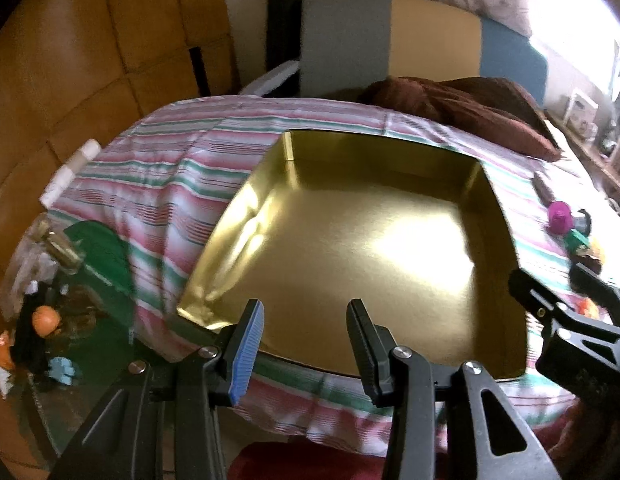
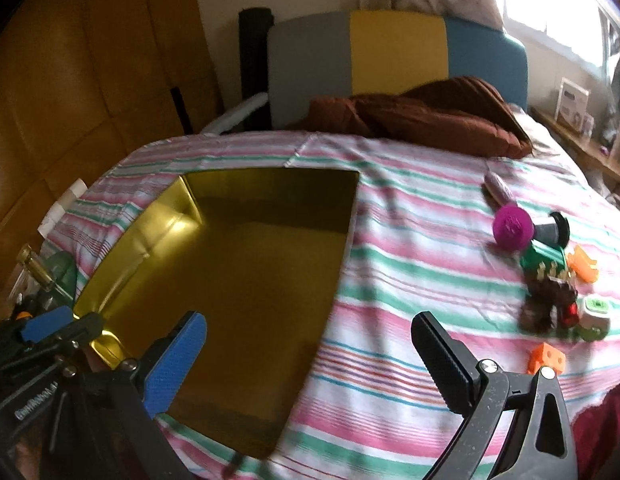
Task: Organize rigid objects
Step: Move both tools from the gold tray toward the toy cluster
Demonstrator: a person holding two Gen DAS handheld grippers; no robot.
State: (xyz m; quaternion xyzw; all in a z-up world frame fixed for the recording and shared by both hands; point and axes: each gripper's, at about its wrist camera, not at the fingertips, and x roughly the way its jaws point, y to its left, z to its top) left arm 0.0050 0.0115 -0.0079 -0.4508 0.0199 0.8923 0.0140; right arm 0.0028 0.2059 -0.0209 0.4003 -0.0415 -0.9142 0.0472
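An empty gold tin tray (image 1: 230, 224) (image 2: 122, 240) lies on the striped cloth. My left gripper (image 1: 306, 320) is open and empty above the tray's near edge. My right gripper (image 2: 310, 332) is open and empty over the cloth at the tray's right edge; it also shows in the left wrist view (image 1: 550, 288). A cluster of small toys lies to the right: a magenta round piece (image 2: 512, 226), a black spool (image 2: 554, 230), a green block (image 2: 544, 258), a brown piece (image 2: 548, 300), orange pieces (image 2: 546, 358) and a white-green cube (image 2: 596, 310).
A brown cushion (image 2: 430, 114) lies at the back of the bed. A glass side table (image 1: 54, 288) with clutter, including an orange ball (image 1: 46, 318), stands on the left. A brown leather wall (image 1: 70, 60) is on the left; a chair back (image 2: 390, 52) is behind.
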